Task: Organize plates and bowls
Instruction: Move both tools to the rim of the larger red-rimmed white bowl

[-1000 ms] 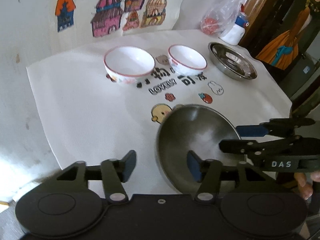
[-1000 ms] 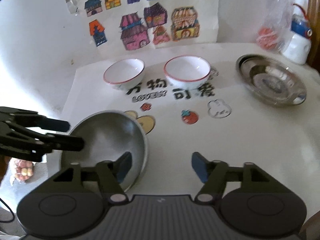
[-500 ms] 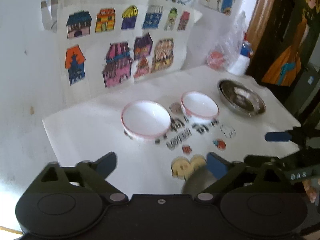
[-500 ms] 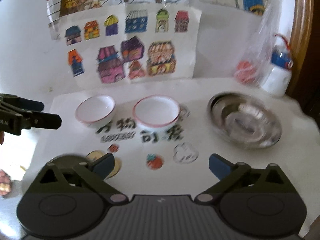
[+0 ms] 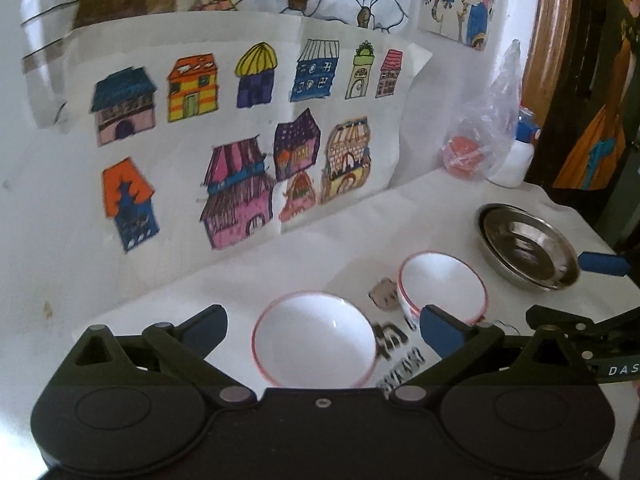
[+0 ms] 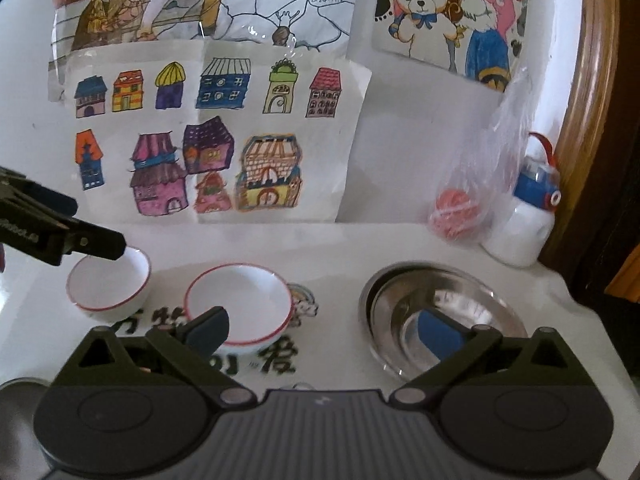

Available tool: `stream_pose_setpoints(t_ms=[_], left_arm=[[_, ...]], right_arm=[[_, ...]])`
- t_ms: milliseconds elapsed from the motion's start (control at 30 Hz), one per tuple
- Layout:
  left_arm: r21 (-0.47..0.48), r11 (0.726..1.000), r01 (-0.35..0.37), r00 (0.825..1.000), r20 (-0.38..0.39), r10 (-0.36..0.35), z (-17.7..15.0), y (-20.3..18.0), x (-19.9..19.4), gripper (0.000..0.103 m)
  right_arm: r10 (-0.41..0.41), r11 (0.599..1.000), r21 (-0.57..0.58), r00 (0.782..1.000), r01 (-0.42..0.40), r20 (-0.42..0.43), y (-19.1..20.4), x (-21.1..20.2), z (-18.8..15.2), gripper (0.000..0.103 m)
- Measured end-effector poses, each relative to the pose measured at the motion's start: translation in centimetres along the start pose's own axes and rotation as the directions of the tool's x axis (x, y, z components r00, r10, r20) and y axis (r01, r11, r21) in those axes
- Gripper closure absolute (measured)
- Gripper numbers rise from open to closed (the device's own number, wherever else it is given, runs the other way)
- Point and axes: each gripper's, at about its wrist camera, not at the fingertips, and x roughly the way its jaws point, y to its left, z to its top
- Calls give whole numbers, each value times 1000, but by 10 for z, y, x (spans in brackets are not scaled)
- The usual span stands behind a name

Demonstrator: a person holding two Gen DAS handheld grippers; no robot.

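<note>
Two white bowls with red rims stand on the white table. The left bowl (image 5: pixel 314 338) lies between the wide-open fingers of my left gripper (image 5: pixel 320 326); it also shows in the right wrist view (image 6: pixel 108 286). The right bowl (image 5: pixel 442 284) (image 6: pixel 240 306) sits beside it. A steel plate (image 5: pixel 528 246) (image 6: pixel 436 316) lies at the right. My right gripper (image 6: pixel 324 328) is open and empty, spanning the right bowl and the steel plate. A second steel plate's edge (image 6: pixel 16 390) shows at the lower left.
Drawings of houses (image 6: pixel 200 140) hang on the wall behind the table. A plastic bag with a red thing (image 6: pixel 456 216) and a white bottle (image 6: pixel 528 216) stand at the back right. A dark wooden frame (image 5: pixel 560 60) rises at the right.
Both grippers have risen and moved forward from the near steel plate toward the bowls. Both have opened wider. The near steel plate has dropped almost out of view.
</note>
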Motion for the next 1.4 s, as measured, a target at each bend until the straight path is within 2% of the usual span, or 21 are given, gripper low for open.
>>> stream_pose_setpoints(t_ms=[200, 367, 667, 1000, 1167, 1400], left_arm=[[70, 998, -8, 1000, 10, 7, 15, -9, 30, 1], [124, 992, 17, 1000, 0, -17, 26, -18, 52, 1], [209, 976, 58, 997, -61, -46, 28, -36, 84, 1], [241, 967, 81, 993, -106, -57, 28, -43, 99, 1], [228, 969, 101, 989, -133, -71, 30, -43, 106, 1], [194, 974, 117, 981, -178, -82, 34, -41, 119, 2]], right_arm=[[-19, 999, -28, 1000, 20, 10, -4, 16, -1, 0], [-14, 1000, -6, 1000, 14, -13, -12, 27, -6, 0], [24, 1000, 16, 999, -24, -38, -17, 34, -10, 0], [40, 999, 24, 997, -39, -63, -15, 39, -11, 1], [64, 997, 51, 995, -61, -75, -15, 43, -11, 6], [97, 993, 77, 992, -91, -84, -14, 49, -9, 18]])
